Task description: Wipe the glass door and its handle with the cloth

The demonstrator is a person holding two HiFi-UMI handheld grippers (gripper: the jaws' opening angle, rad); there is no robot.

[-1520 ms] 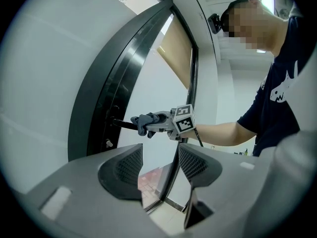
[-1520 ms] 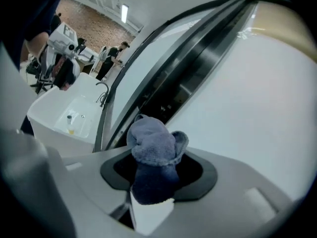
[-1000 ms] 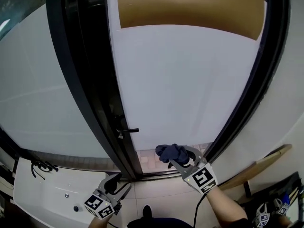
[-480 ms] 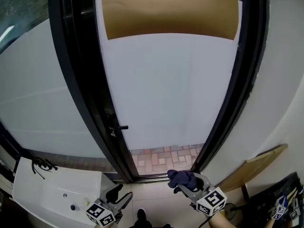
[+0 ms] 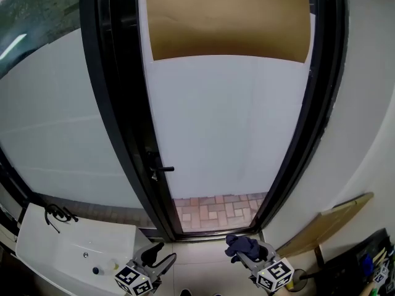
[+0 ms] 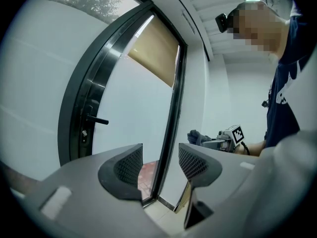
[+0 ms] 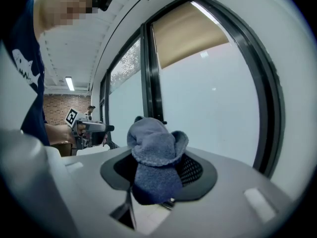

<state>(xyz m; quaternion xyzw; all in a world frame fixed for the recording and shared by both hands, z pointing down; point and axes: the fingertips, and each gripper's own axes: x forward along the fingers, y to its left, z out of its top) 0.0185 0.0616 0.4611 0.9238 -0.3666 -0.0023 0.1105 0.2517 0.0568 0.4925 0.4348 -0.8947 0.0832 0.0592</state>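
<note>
A frosted glass door (image 5: 225, 122) in a black frame fills the head view, with a tan blind (image 5: 227, 17) across its top. Its black lever handle (image 5: 162, 168) juts from the left stile, and shows small in the left gripper view as the handle (image 6: 98, 120). My right gripper (image 5: 244, 250) is low at the bottom edge, shut on a bunched dark blue cloth (image 5: 241, 246), well back from the glass. The cloth (image 7: 155, 157) bulges between the jaws in the right gripper view. My left gripper (image 5: 158, 259) hangs at bottom left, open and empty (image 6: 159, 163).
A white sink-like unit (image 5: 68, 248) with a black tap stands at lower left. A wooden board (image 5: 324, 225) leans on the right wall. Red brick paving (image 5: 213, 209) shows through the clear strip at the door's foot. Another person stands far off in the right gripper view.
My right gripper with the cloth has dropped down and back from the glass toward the bottom edge. The view has pulled back from the door. The left gripper stays low.
</note>
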